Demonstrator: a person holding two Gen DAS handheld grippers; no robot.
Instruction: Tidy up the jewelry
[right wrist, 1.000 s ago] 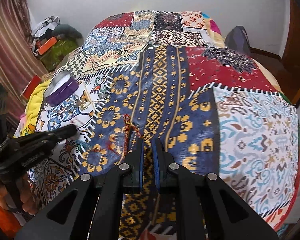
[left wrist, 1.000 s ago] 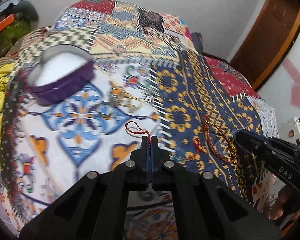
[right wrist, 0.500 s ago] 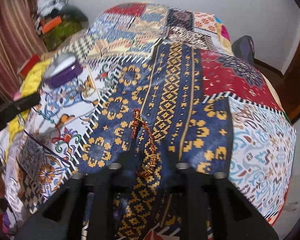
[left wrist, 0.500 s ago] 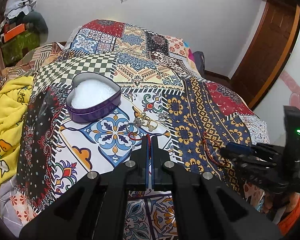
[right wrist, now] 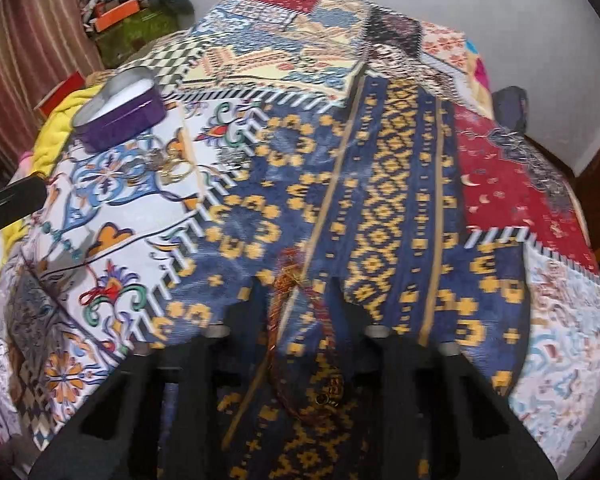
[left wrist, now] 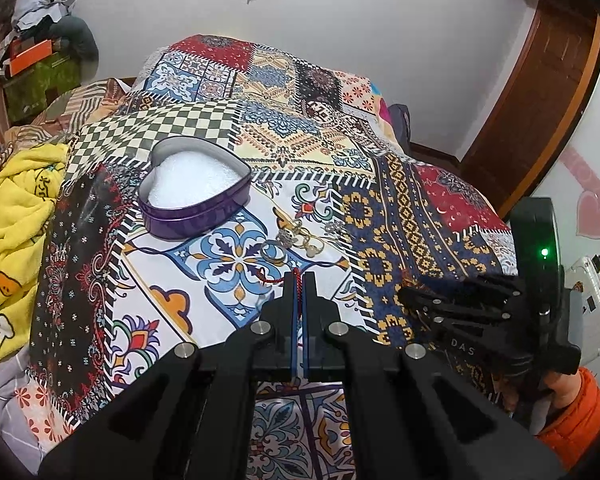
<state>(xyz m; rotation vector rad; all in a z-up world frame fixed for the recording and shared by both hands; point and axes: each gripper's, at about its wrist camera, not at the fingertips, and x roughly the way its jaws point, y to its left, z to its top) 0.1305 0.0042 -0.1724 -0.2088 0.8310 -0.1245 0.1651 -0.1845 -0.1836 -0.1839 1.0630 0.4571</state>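
Since the earlier frames: left hand-held gripper (left wrist: pixel 299 280) lifted off the bed, its red cord (left wrist: pixel 276 279) rising with it; right hand-held gripper (right wrist: pixel 300 288) shifted over the beaded bracelet (right wrist: pixel 304 344), jaws just closing.

Item 1. Left hand-held gripper: jaws together, clamped on the red cord, whose loop hangs free ahead of the tips, above the white-and-blue patch of the bedspread (left wrist: pixel 204 304).

Item 2. Right hand-held gripper: jaws nearly together astride the red-and-gold beaded bracelet on the navy patch. Wrist view blurred; whether the pads actually pinch the strand cannot be told.

Item 3. Heart-shaped purple tin (left wrist: pixel 196 196): open, white padding inside, no jewelry visible in it; well apart from both tools.

Item 4. Loose rings (left wrist: pixel 296 242): clustered on the bedspread between tin and left tool.

Risks, as judged: thin cord may slip from the flat pads in transit; dangling loop may snag the rings and scatter them; a shallow bite on the bracelet may drop it or catch fabric; soft bedding lets the tin tip if nudged.
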